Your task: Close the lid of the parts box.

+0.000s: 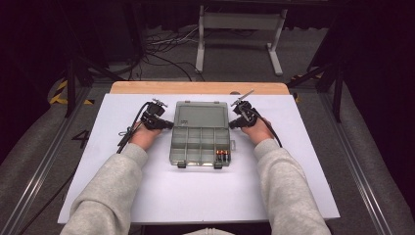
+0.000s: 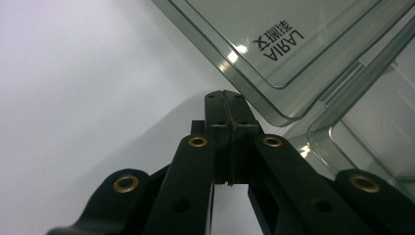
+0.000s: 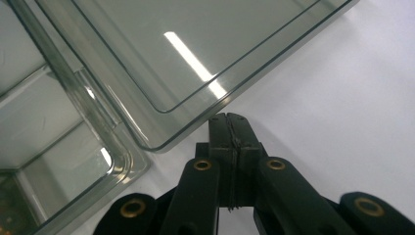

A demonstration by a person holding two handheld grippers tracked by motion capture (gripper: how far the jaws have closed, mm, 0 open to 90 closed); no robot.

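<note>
You're working over a white sheet (image 1: 147, 196) that covers nearly the whole table, with only a strip of the wooden tabletop (image 1: 198, 87) peeking out along the 12 o'clock edge. Dead centre on that sheet lies a clear compartment box (image 1: 200, 144), its lid (image 1: 201, 116) folded open flat toward 12 o'clock. From 6 o'clock out to 3 and 9, you've got plain white surface on every side.

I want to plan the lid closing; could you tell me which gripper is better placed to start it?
Neither clearly: left gripper and right gripper, both shut, sit at opposite corners of the open lid. Probably both together.
</note>
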